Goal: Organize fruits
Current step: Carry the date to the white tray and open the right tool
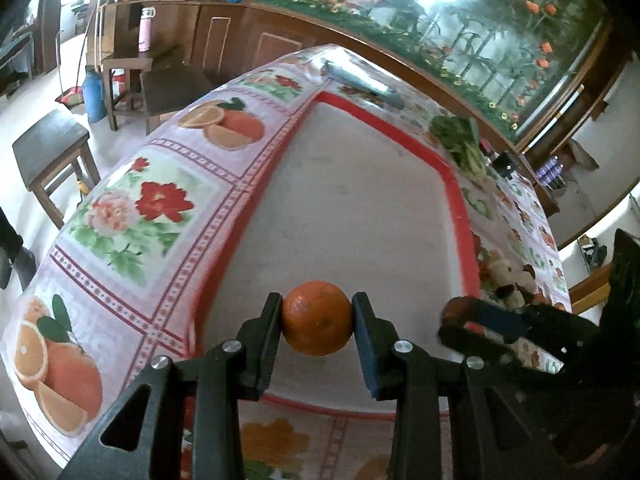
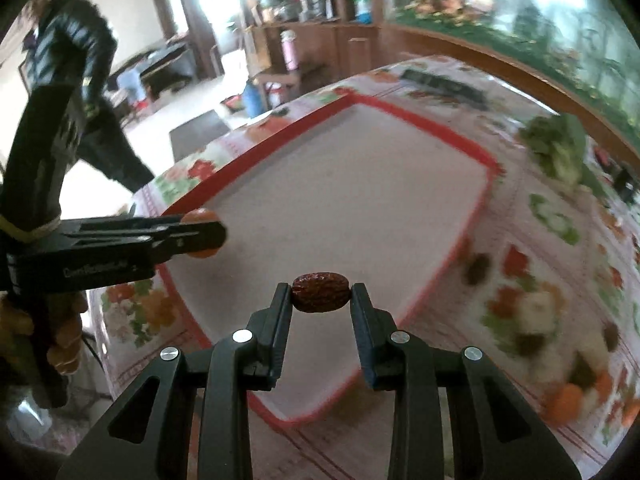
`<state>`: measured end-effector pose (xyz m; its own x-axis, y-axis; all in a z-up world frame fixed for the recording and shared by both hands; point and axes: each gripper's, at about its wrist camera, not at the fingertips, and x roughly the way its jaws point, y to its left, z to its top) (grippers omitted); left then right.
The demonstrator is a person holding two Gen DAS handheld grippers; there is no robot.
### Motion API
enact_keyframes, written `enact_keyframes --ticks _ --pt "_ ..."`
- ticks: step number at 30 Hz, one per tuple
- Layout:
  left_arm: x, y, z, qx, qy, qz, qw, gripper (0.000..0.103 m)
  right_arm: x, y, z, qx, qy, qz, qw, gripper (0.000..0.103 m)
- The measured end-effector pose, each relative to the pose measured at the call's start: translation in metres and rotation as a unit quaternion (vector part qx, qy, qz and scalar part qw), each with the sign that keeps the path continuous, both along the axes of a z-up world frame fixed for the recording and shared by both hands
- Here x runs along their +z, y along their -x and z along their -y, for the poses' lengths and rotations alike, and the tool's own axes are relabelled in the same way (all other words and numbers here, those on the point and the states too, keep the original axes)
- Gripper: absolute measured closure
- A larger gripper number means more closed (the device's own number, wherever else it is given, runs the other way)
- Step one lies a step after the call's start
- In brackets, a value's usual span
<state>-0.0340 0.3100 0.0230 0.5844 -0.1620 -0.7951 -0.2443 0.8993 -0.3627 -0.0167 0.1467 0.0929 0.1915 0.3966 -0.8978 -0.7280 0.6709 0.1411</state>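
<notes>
**Orange and date both held above the red-rimmed tray**

The orange sits squeezed between the two fingers of the left gripper, pinched at its sides and held over the near part of the white tray with the red rim. Over on the right, the right gripper is clamped on a dark, wrinkled red date, gripping it end to end, and it too hangs above the tray's near edge. From the right wrist view the left gripper comes in side-on at the left, the orange peeking out above and below its fingers, just over the tray's left rim. From the left wrist view the right gripper shows at the lower right, blurred.

The tray lies on a floral tablecloth printed with oranges and flowers. Beyond its right side rests a bunch of leafy greens, and past the far corner lies a long grey object, too blurred to identify. More small fruits lie scattered on the cloth to the right, smeared by blur.
</notes>
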Motion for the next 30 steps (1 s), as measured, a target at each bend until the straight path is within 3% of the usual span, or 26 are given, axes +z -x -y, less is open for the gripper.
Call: enact_keyframes --ticks 13,18,30 --pt "-0.007 -0.005 -0.012 -0.004 -0.01 -0.014 0.9998 0.065 -0.025 0.003 -0.021 0.006 0.037 -0.017 0.999 0.074" --pt "-0.006 -0.004 -0.011 -0.002 -0.016 -0.019 0.9997 0.064 -0.024 0.004 -0.017 -0.001 0.04 -0.018 0.999 0.066" --pt "0.002 0.012 -0.002 0.015 -0.028 -0.029 0.9991 0.064 -0.006 0.014 0.007 -0.012 0.015 -0.018 1.0 0.066"
